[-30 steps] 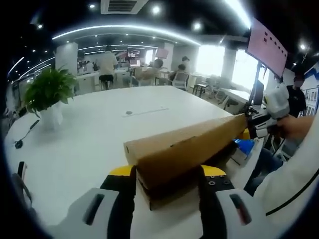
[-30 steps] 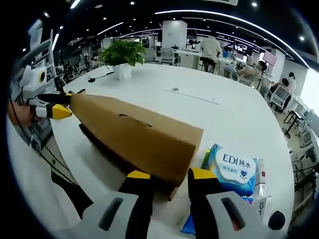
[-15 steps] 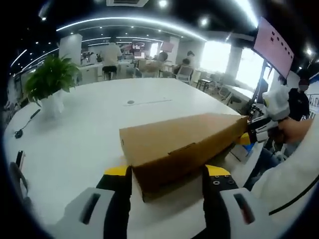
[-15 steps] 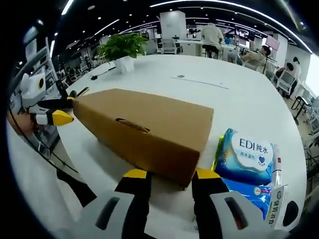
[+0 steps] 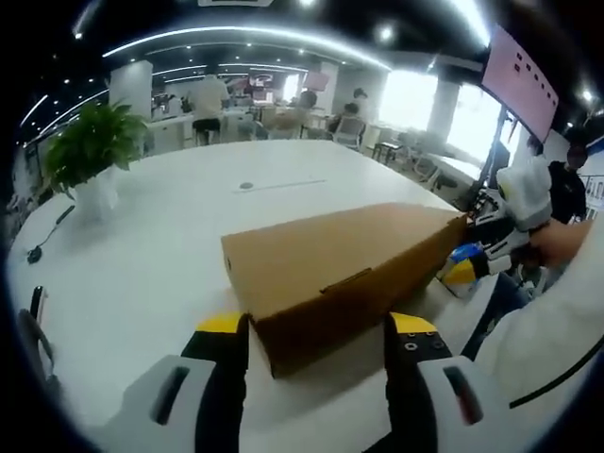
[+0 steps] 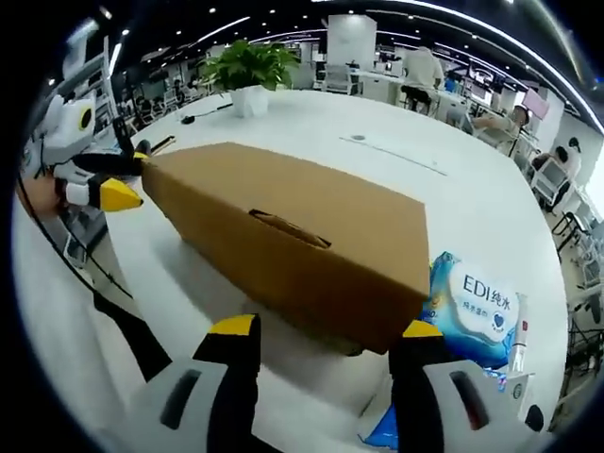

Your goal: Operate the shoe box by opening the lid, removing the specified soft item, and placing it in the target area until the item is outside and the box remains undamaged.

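Observation:
A brown cardboard shoe box [image 5: 326,269] lies on the white table [image 5: 170,226] with its lid down flat. My left gripper [image 5: 316,342] is open, its yellow-tipped jaws straddling one end of the box. At the far end, my right gripper [image 5: 477,250] shows open beside the box. In the right gripper view the box [image 6: 302,226] runs away from my right gripper [image 6: 326,342], whose jaws stand wide on either side of the near end. My left gripper [image 6: 118,175] is open at the far end. A blue EDI wipes pack [image 6: 477,302] lies outside, right of the box.
A potted plant [image 5: 90,160] stands at the table's far left. A white tube [image 6: 517,330] and a second blue pack [image 6: 382,425] lie by the wipes. A person's sleeve [image 5: 547,330] is at the right edge. Several people sit at desks [image 5: 208,109] behind.
The lid, raised a second ago, has come down flat onto the box. My right gripper's jaws stand wider apart than before. Both cameras have shifted slightly.

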The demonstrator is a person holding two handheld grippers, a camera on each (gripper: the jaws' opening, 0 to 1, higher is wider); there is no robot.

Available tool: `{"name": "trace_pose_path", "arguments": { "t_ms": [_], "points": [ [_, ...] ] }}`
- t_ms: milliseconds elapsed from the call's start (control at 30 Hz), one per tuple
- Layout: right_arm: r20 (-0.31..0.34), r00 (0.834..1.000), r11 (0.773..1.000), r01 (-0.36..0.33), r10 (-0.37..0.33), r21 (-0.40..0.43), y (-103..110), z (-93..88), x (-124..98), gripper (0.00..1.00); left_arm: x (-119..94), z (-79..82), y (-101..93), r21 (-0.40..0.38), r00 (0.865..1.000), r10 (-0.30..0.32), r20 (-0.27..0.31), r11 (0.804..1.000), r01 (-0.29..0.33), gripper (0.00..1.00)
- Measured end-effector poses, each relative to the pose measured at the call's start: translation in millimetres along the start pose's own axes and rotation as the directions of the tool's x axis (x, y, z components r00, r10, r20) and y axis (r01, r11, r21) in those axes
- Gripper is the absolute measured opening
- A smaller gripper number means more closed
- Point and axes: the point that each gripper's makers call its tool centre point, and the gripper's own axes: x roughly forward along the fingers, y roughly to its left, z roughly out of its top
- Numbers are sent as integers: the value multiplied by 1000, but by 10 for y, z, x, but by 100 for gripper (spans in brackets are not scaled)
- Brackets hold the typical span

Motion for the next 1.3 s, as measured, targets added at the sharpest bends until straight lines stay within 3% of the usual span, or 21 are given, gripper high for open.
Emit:
{"name": "trace_pose_path", "arguments": {
  "t_ms": [200, 533, 700, 833, 1067, 1300],
  "points": [
    [-31, 1000, 998, 2, -4, -59, 38, -80, 41, 58, 32, -45, 20, 20, 999, -8, -38, 1000, 8, 60],
    [-68, 997, 998, -25, 20, -61, 74, -149, 82, 58, 90, -175, 43, 29, 997, -15, -73, 999, 17, 61],
    [-68, 997, 999, -34, 32, -27, 88, -158, 106, 59, 108, -215, 28, 43, 996, -19, -91, 999, 23, 62],
    [-20, 997, 994, -74, 76, 87, 125, -124, 101, 57, 119, -214, 62, 28, 996, -15, -93, 999, 18, 62],
    [-18, 995, 989, -98, 101, 110, 149, -141, 113, 59, 140, -269, 101, -9, 993, -37, -113, 999, 36, 60],
    [6, 994, 984, -106, 106, 143, 73, -58, 95, 72, 127, -326, 98, -27, 992, -42, -120, 999, 39, 62]
  ]
}}
